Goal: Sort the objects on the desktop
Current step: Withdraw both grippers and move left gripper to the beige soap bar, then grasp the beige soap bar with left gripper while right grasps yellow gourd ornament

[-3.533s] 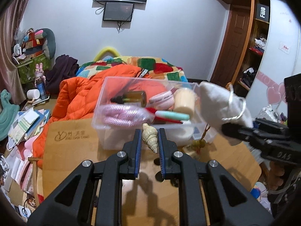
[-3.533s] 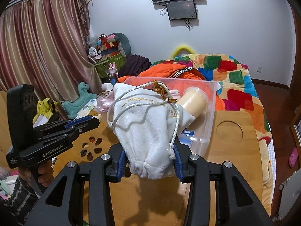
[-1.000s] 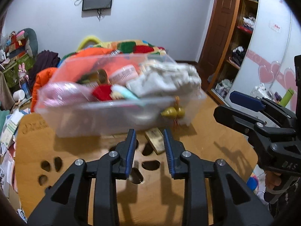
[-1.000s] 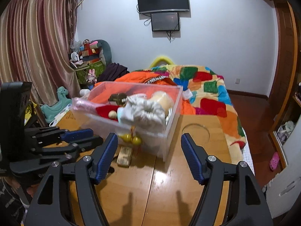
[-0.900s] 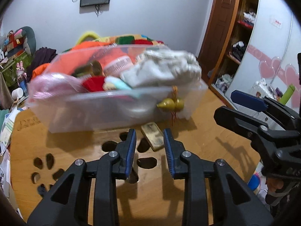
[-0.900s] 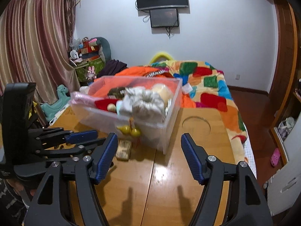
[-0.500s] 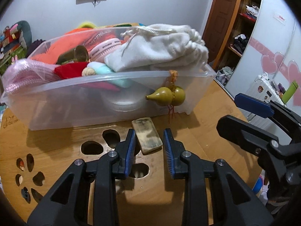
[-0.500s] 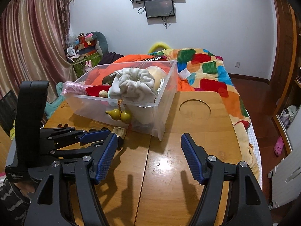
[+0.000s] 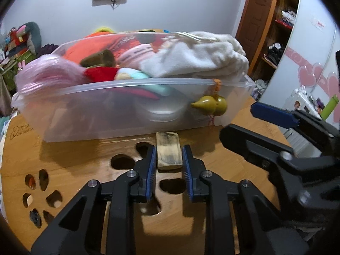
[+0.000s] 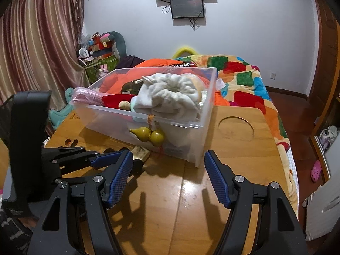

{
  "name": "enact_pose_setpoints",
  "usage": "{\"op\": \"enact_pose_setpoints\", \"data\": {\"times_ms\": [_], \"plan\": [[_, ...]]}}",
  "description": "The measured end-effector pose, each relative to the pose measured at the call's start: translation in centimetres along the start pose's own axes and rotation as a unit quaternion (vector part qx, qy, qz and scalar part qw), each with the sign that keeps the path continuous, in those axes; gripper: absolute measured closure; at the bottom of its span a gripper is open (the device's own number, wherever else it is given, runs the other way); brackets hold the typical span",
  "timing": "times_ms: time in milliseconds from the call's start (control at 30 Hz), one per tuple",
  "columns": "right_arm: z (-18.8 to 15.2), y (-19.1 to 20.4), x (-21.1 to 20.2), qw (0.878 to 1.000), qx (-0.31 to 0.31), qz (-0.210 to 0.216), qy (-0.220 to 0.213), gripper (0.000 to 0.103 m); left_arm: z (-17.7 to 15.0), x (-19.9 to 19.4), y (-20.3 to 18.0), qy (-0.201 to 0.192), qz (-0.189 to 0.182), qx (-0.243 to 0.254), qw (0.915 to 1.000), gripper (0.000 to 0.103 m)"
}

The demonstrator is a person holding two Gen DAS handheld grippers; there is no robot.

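Note:
A clear plastic bin [image 9: 110,114] stands on the wooden table [image 9: 80,161], filled with a white drawstring pouch [image 9: 197,61], a pink bundle [image 9: 48,74] and other items. A small yellow-green gourd charm [image 9: 209,106] hangs over its front wall. A flat tan block [image 9: 169,154] lies on the table in front of the bin. My left gripper [image 9: 167,159] is open with a finger on each side of the block. My right gripper [image 10: 169,167] is open wide and empty, in front of the bin [image 10: 180,131]. The block [image 10: 141,153] and gourd [image 10: 148,136] also show there.
The table has cut-out holes [image 9: 121,161] near my left gripper and a round recess [image 10: 235,128] at the right. A bed with a colourful quilt [image 10: 244,80] and an orange jacket [image 10: 157,63] lies beyond the table. The right gripper's arm [image 9: 282,148] is at the right.
My left gripper has moved forward, so its fingers now straddle the tan block. The right gripper stayed open and dropped closer to the table. Earlier the white pouch went from my right gripper into the bin.

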State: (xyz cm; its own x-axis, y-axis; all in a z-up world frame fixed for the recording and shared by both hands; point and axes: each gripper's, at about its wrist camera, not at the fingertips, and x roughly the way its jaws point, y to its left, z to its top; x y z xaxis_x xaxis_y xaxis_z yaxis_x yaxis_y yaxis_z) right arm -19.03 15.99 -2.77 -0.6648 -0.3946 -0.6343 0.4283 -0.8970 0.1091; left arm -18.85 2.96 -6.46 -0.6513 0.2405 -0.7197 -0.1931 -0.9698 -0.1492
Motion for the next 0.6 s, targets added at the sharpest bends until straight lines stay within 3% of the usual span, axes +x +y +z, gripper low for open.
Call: {"op": "enact_pose_setpoints", "data": {"times_ms": [367,533,600], "plan": [[1.1,1.7,2.1,1.0,0.011,0.006,0.009,0.049,-0.6,-2.1,2.6,-0.026,-0.008,-0.033,0.9991,0.079],[1.2,1.7,2.6,1.0,0.02,0.004,0.018,0.073,-0.7,-2.2,2.7,-0.029,-0.011,-0.037,0.9988,0.079],[1.3,1.5,2.6,0.999,0.032,0.009,0.019,0.074,-0.7,-2.4,2.7,-0.031,-0.015,-0.041,0.9986,0.079]]}}
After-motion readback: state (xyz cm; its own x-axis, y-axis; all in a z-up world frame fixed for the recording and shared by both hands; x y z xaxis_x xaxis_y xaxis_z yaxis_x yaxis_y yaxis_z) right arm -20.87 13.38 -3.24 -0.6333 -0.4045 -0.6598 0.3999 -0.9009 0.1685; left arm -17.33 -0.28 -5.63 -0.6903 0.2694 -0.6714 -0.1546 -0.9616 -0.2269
